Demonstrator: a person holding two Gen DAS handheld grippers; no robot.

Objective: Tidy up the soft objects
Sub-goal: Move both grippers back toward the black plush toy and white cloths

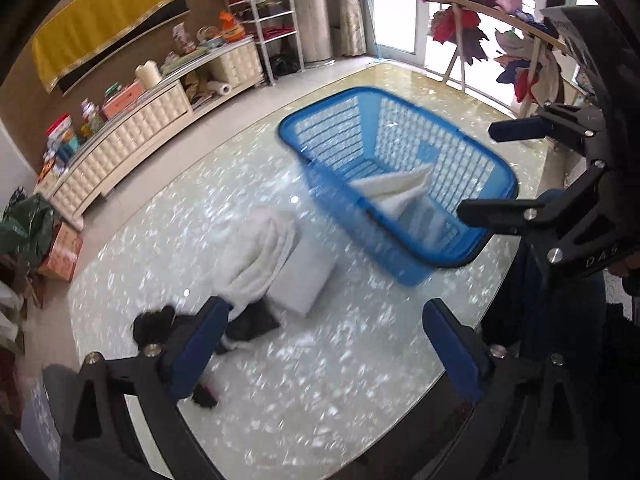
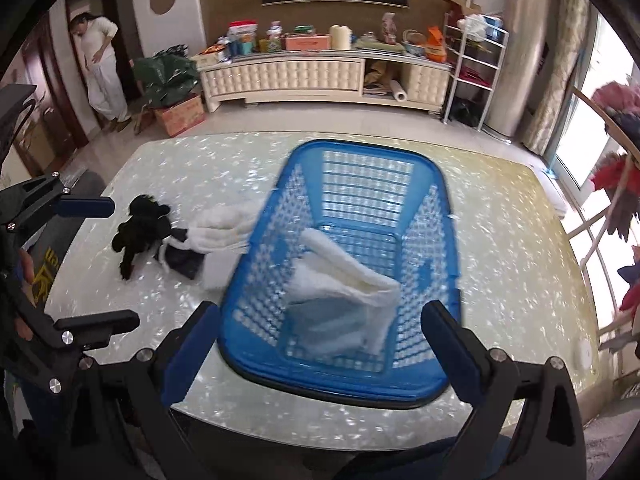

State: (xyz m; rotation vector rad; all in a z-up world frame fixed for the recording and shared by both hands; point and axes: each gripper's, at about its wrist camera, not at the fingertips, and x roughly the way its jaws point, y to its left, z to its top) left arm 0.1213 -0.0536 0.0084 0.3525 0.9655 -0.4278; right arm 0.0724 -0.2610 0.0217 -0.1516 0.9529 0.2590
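A blue plastic basket [image 1: 460, 244] [image 2: 256, 248] stands on the pearly table [image 1: 304, 392] [image 2: 512, 248]. A folded white towel [image 1: 394, 190] [image 2: 340, 280] lies inside it. Left of the basket lie a pile of white towels [image 1: 260, 264] [image 2: 218, 224] and black soft items [image 1: 154, 320] [image 2: 140, 226]. My left gripper [image 1: 324, 356] [image 2: 96, 264] is open and empty, hovering near the pile. My right gripper [image 2: 320, 348] [image 1: 504, 168] is open and empty, above the basket's near rim.
A cream cabinet [image 2: 320, 76] [image 1: 132, 148] with clutter stands against the far wall. A white rack [image 2: 476, 64] stands by the curtain. A drying rack with clothes [image 1: 492, 20] is at the right. A person in white [image 2: 100, 64] stands by the door.
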